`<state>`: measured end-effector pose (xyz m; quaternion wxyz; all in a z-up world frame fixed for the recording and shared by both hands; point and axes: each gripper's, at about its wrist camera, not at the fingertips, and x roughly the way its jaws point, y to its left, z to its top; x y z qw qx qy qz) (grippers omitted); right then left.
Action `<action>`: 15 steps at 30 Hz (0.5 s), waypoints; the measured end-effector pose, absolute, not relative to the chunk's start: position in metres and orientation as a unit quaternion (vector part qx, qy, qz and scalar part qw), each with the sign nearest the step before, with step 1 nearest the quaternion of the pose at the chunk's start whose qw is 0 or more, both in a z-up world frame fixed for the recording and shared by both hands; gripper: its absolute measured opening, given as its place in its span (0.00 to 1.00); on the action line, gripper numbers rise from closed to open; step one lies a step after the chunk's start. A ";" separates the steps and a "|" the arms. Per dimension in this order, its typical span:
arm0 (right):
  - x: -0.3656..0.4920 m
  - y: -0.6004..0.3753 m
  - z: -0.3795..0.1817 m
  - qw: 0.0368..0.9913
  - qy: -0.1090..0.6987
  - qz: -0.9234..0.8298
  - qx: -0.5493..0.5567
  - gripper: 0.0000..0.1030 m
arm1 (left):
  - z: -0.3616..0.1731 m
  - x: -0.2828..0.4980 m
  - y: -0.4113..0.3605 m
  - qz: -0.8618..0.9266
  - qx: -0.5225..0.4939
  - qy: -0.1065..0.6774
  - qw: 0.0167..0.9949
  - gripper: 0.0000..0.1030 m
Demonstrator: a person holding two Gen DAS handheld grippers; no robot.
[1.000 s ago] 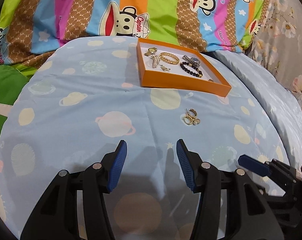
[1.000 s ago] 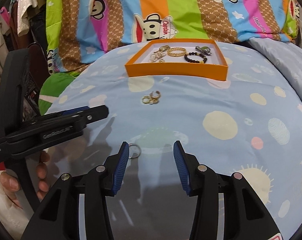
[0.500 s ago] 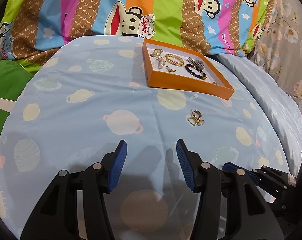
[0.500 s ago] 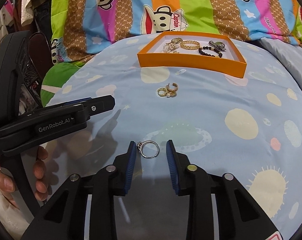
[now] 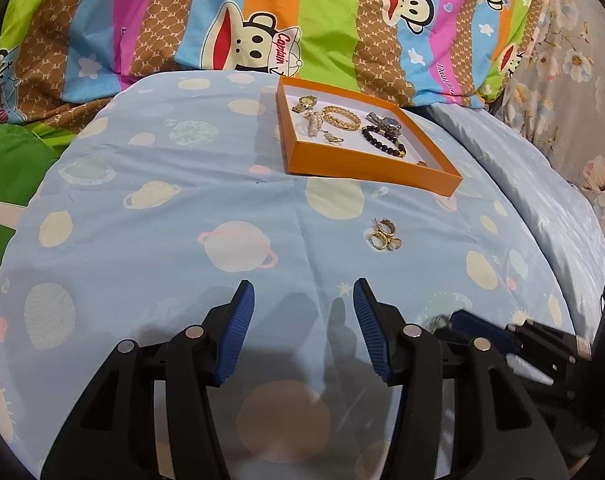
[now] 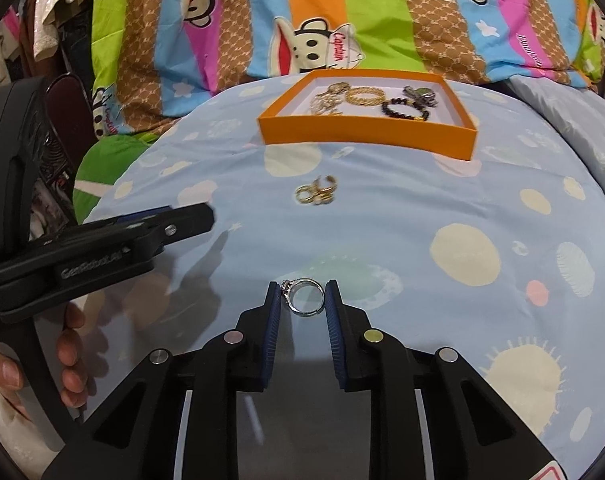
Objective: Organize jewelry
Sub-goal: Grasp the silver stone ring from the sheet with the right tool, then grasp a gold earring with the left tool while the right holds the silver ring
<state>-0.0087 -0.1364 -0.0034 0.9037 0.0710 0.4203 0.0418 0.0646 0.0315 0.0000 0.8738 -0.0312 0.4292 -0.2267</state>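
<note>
Jewelry sits in two places on the blue bedsheet [image 6: 462,208]: an orange tray [image 6: 366,136] holds a gold bracelet [image 6: 365,97] and a dark bead bracelet [image 6: 404,111], and gold earrings [image 6: 315,193] lie just before it. A silver ring [image 6: 306,297] lies between the right gripper's [image 6: 302,300] narrowed fingers, touching both pads. The left gripper [image 5: 304,308] hovers open, holding nothing.
</note>
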 end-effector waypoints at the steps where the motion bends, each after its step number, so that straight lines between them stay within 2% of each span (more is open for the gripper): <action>1: -0.009 -0.141 -0.002 0.905 0.418 0.036 0.072 0.20 | 0.002 0.062 0.035 -0.230 -0.031 0.428 0.874 0.48; 8: -0.004 -0.177 -0.001 0.906 0.411 0.001 0.099 0.20 | 0.006 0.062 0.047 -0.219 -0.035 0.429 0.876 0.48; 15: 0.003 -0.200 0.005 0.910 0.399 -0.016 0.108 0.20 | 0.011 0.079 -0.004 -0.256 0.005 0.420 0.871 0.48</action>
